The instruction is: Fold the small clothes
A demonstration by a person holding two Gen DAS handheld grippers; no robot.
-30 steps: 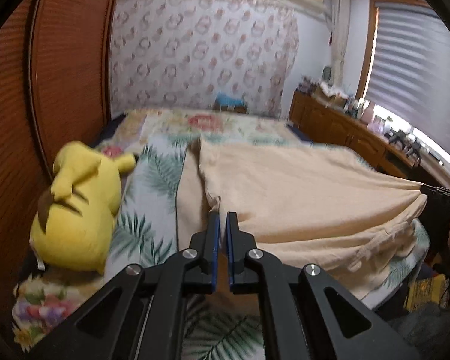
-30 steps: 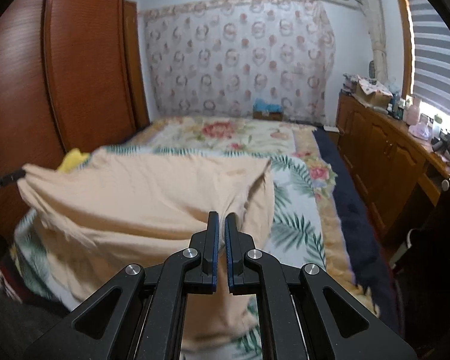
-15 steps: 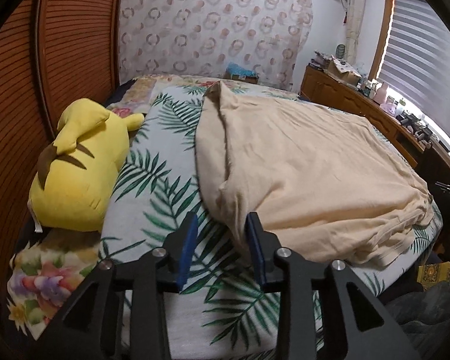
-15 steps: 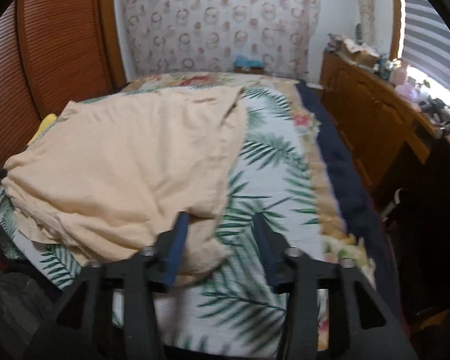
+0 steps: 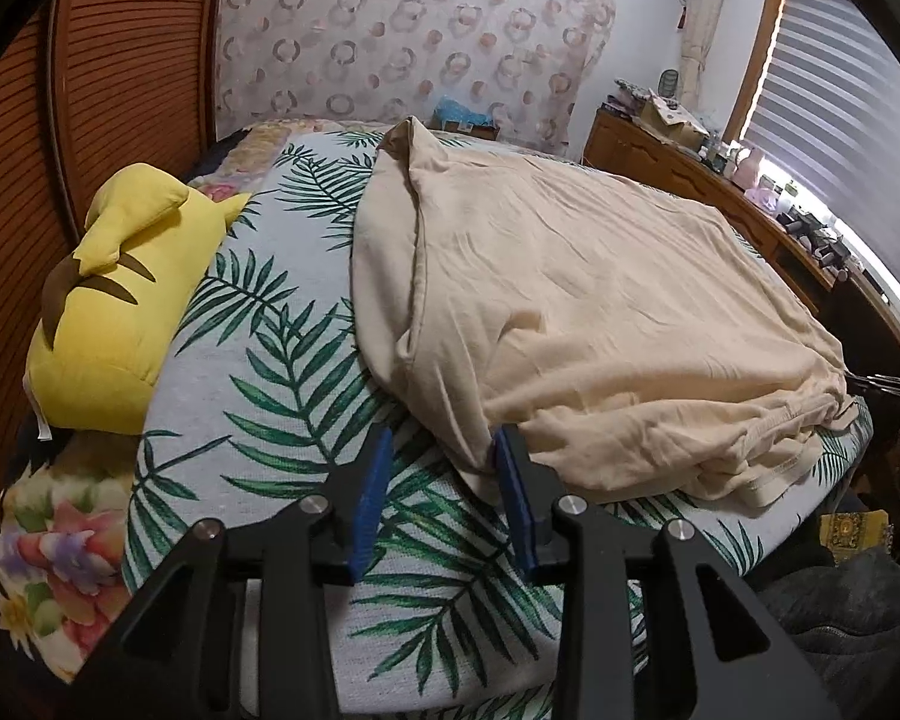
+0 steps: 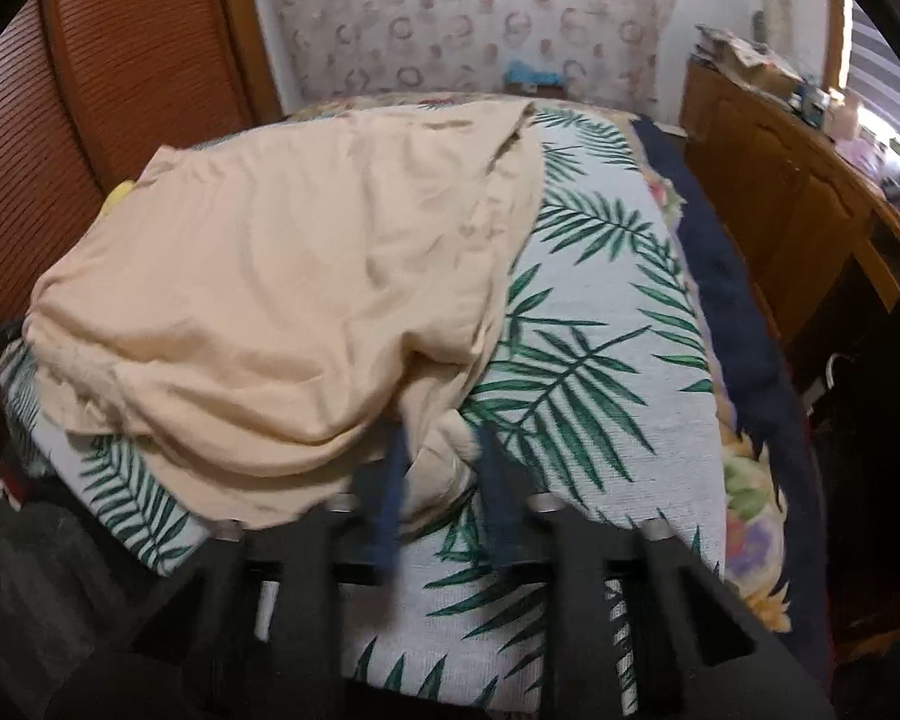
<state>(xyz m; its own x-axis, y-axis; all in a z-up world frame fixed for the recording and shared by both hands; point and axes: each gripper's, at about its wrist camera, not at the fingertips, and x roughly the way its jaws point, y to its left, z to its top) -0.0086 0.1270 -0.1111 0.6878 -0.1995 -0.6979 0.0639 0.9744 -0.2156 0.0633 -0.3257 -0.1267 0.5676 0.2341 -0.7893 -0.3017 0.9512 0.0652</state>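
Observation:
A large beige garment [image 5: 600, 300] lies spread and wrinkled on the palm-leaf bedspread [image 5: 306, 396]. My left gripper [image 5: 443, 468] is low over the bed at the garment's near left corner. Its blue pads stand apart, with the tip of that corner between them, and the cloth is not pinched. In the right wrist view the same garment [image 6: 300, 276] covers the left half of the bed. My right gripper [image 6: 444, 468] is blurred at the near right corner. Its jaws are closing, and a bunched fold of the cloth fills the narrow gap between them.
A yellow plush toy [image 5: 114, 300] lies along the bed's left side by the brown louvred wardrobe [image 5: 120, 90]. A navy blanket [image 6: 732, 300] runs down the bed's right edge. Beside it stands a wooden cabinet [image 6: 780, 192] with clutter on top.
Both grippers held the garment up a second ago. They came down, laid it on the bed and opened. The right jaws have since narrowed around the corner fold.

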